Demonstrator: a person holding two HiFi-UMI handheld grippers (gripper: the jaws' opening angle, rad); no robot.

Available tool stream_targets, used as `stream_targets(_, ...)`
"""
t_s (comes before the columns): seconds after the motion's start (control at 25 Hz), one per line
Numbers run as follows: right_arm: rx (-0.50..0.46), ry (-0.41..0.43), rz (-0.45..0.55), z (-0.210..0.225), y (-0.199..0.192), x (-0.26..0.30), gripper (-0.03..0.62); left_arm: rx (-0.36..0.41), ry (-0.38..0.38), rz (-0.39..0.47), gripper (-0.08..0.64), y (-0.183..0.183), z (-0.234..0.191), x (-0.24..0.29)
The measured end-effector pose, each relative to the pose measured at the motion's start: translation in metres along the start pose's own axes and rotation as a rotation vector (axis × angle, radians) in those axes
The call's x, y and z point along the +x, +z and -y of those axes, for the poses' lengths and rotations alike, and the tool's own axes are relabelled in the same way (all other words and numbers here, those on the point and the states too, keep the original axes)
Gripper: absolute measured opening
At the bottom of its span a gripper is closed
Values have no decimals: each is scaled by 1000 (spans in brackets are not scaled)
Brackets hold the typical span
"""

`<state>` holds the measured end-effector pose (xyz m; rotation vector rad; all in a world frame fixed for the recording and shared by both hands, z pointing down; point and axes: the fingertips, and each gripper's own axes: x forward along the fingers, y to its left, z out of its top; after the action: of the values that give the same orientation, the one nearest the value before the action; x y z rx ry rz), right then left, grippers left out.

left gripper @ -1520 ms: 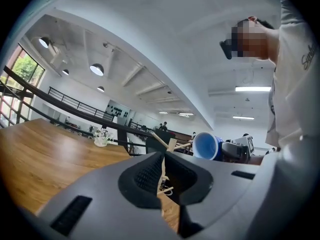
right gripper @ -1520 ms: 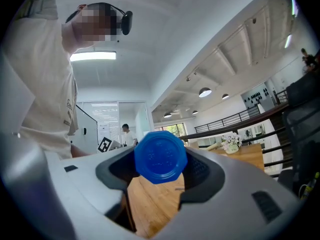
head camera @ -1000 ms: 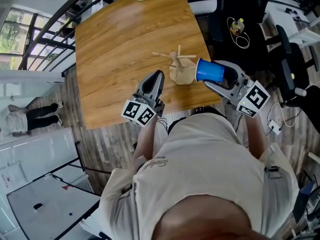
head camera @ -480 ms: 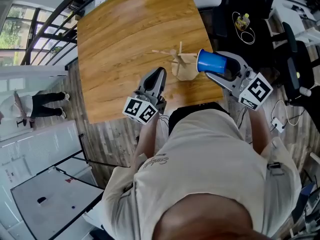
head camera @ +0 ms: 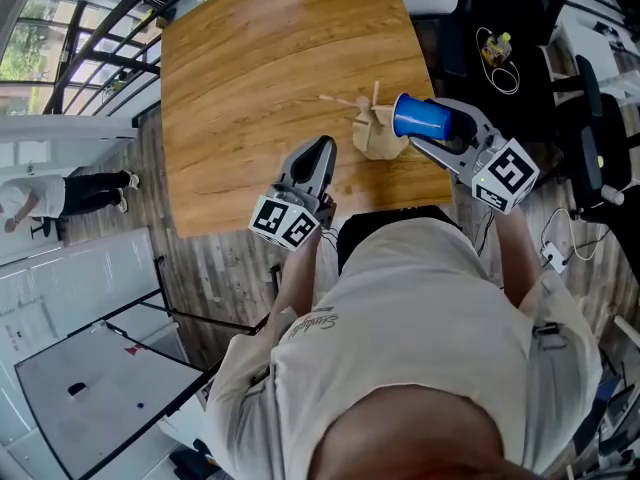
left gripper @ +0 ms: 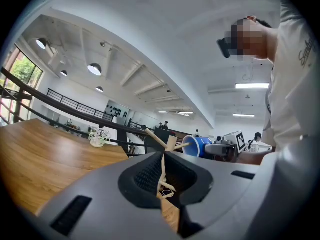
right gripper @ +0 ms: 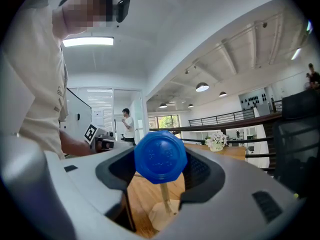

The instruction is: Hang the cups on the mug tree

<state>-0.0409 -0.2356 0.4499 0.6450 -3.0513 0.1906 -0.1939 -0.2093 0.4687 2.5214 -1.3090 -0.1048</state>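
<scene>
the wide surface (head camera: 250,88) is warm, glossy wood with long grain. the one task fixture stands near its front right edge: the mug tree (head camera: 377,133). it is pale bare wood, a slim upright post on a rounded, lumpy-looking base, with thin dowel pegs angling outward and a little upward.

the step in hand looks like the approach for hanging. the right claw (head camera: 432,130) is clamped on the blue cup (head camera: 420,116) and holds it in the air on its side, just beside the top of the tree. the cup's mouth faces the pegs and its bottom faces back along the claw. whether a peg tip already touches the rim i cannot tell.

the cup looks like smooth, matte plastic. it is a tapered round tumbler with a many-sided bottom that carries faint raised lettering, and no handle shows in any view. so my guess is that it has to slip mouth-first over a peg. that calls for lining the opening up with one dowel, easing it along, and letting go only once the peg carries it. a light tree could tip if it is nudged.

the left claw (head camera: 312,158) hangs over the front edge of the surface, well apart from the tree, its ribbed dark pads pressed together on nothing.
</scene>
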Motion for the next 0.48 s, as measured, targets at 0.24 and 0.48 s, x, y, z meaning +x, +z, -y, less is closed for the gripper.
stream_targets(0.24,24,-3,-23,3,-14,9,255,-8,23,10,28,-2,-4,-7)
stream_targets(0.48,6,8,-43,3,-15,22,256,-28,33,23,28,-2,-8,-13)
